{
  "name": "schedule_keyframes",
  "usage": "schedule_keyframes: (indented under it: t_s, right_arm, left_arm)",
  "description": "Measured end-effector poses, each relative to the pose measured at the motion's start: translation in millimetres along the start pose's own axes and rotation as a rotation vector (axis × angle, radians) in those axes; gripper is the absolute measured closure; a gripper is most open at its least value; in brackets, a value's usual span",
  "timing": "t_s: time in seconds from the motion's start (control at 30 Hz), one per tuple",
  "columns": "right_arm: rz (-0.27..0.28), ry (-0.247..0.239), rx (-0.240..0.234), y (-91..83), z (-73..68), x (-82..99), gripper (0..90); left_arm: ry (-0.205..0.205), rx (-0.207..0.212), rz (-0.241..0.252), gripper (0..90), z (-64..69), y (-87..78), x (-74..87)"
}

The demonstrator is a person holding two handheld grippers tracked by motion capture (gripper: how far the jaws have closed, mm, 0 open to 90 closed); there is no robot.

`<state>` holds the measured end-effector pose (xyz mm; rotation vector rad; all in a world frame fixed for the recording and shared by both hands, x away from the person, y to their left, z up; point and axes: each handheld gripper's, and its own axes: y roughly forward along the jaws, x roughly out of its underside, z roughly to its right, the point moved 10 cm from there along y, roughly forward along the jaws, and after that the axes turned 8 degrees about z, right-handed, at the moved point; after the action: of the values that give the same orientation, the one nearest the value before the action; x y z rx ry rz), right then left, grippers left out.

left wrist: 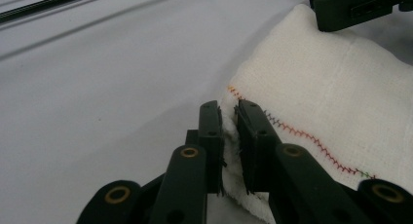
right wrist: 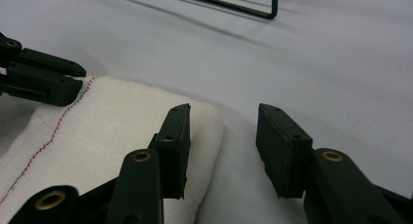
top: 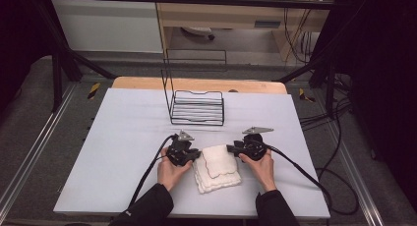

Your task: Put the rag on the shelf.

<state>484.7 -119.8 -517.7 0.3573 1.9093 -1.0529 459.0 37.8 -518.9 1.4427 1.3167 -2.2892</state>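
The cloth (top: 218, 168) lies folded on the near desk (top: 123, 137). Left gripper (left wrist: 229, 131) pinches its left edge, jaws narrow; right gripper (right wrist: 221, 146) straddles the right edge, jaws wide.

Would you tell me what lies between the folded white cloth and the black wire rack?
Nothing: in the high view, bare white table cover runs from the folded white cloth to the black wire rack.

A white cloth-covered desk (top: 123, 152) stands on a grey carpet floor (top: 29, 103). Past its far edge are a light wooden shelf (top: 221, 12) and black metal frame bars (top: 64, 59).
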Motion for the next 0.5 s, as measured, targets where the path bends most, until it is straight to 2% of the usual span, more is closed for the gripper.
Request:
schedule_keyframes:
  t_s: [0.2, 0.27, 0.33, 0.5]
  right_arm:
    - [-0.020, -0.016, -0.016, 5.4, -3.3, 1.7, 59.9]
    - [-0.027, -0.034, -0.023, 6.1, -5.0, 2.0, 65.7]
    - [-0.031, -0.023, -0.045, 6.7, -8.9, 2.5, 73.0]
    - [-0.045, 0.006, -0.059, 5.9, -10.8, 2.2, 80.7]
  left_arm:
    - [-0.010, 0.008, 0.001, 80.4, -0.5, 0.3, -0.1]
    - [-0.012, 0.008, 0.002, 80.4, -0.4, 0.4, -0.3]
    - [-0.017, 0.014, 0.000, 80.7, -0.7, 0.0, -0.1]
    - [-0.030, 0.024, 0.002, 81.9, -1.1, -0.3, -0.5]
